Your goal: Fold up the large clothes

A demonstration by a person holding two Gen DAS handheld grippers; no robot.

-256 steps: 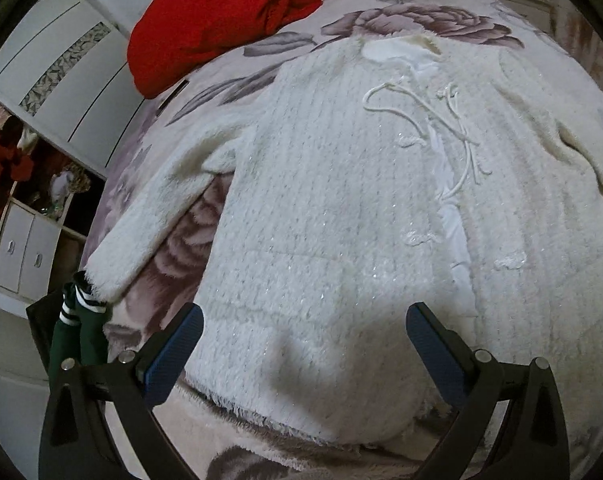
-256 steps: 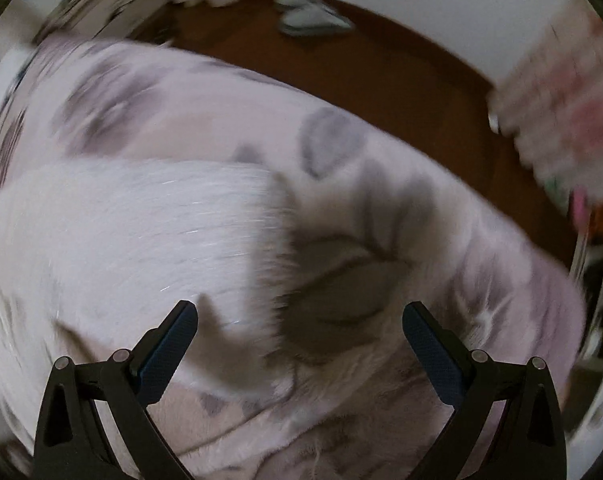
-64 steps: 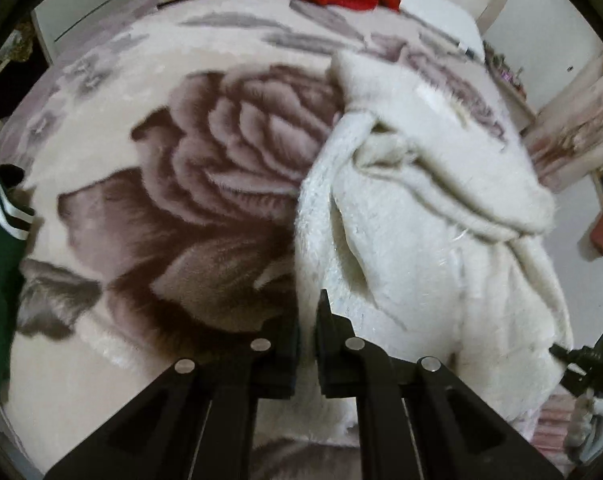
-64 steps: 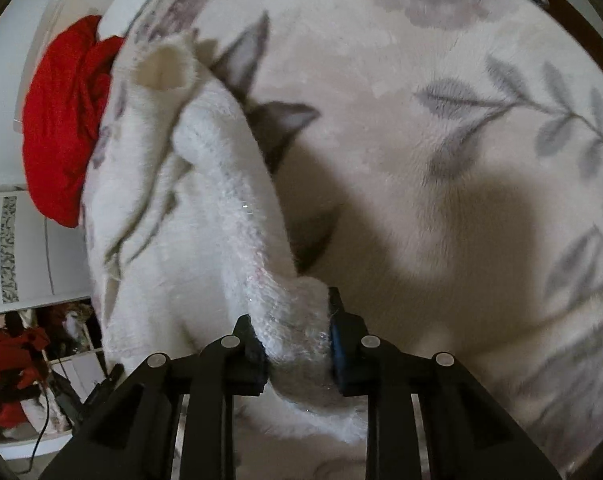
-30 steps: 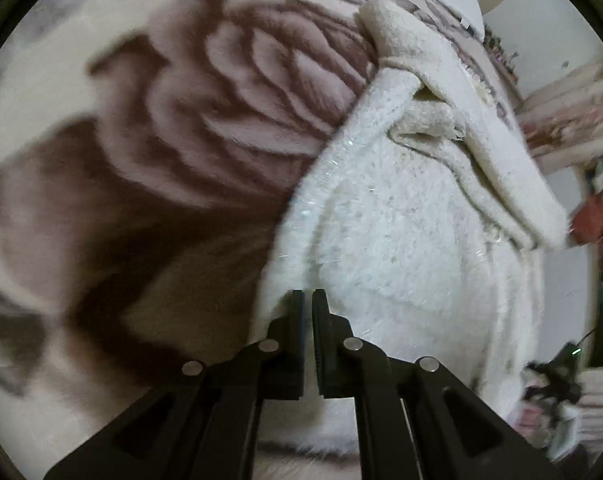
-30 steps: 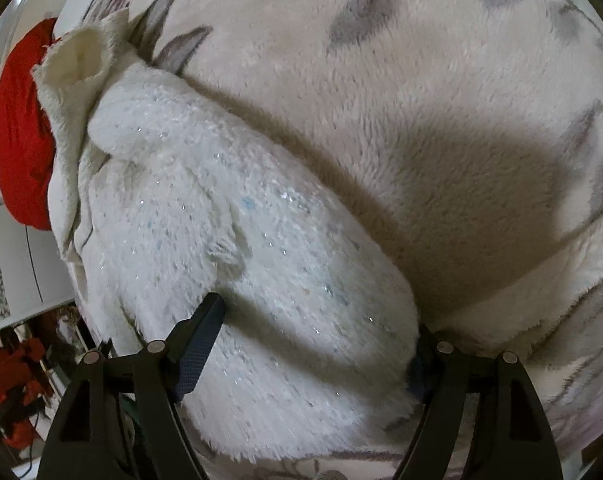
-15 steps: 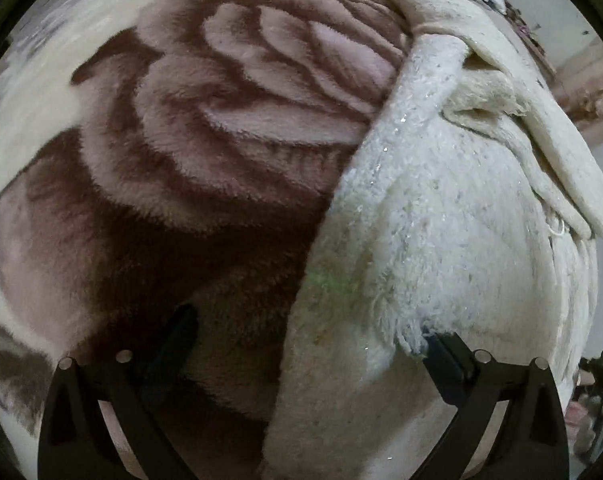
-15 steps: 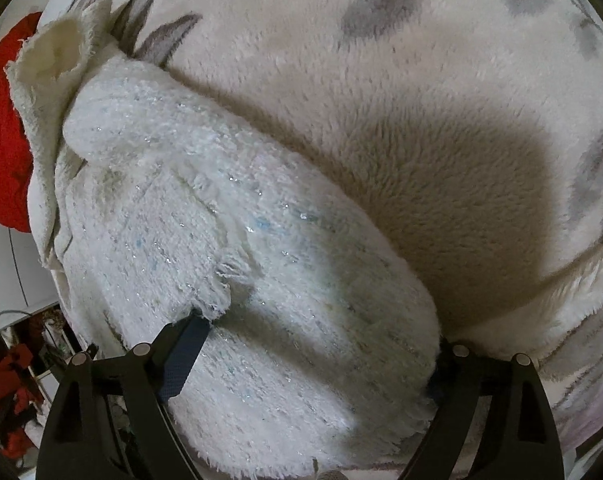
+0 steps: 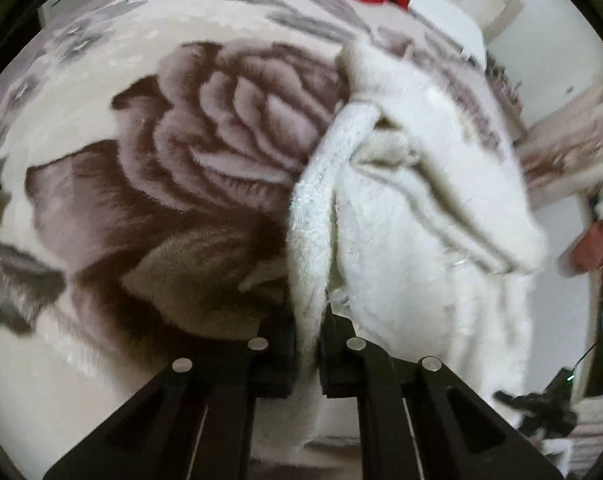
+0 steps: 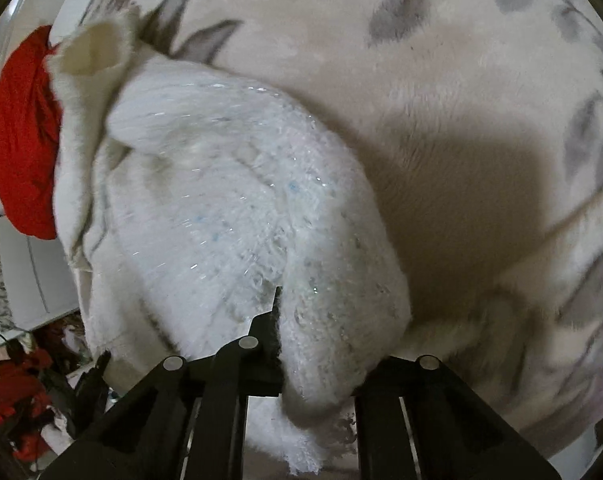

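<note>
Both grippers [image 9: 307, 344] [image 10: 317, 356] just clamped one white sweater [image 9: 401, 220].

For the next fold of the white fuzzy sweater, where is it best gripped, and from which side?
Best at the near hem of the white fuzzy sweater, one corner per tool, coming from the near bed edge, probably. The hem is a thin free edge; the far end is bunched with a loose sleeve. Both jaws have just been closing: the left tool and right tool each pinch that hem over the floral blanket.
</note>
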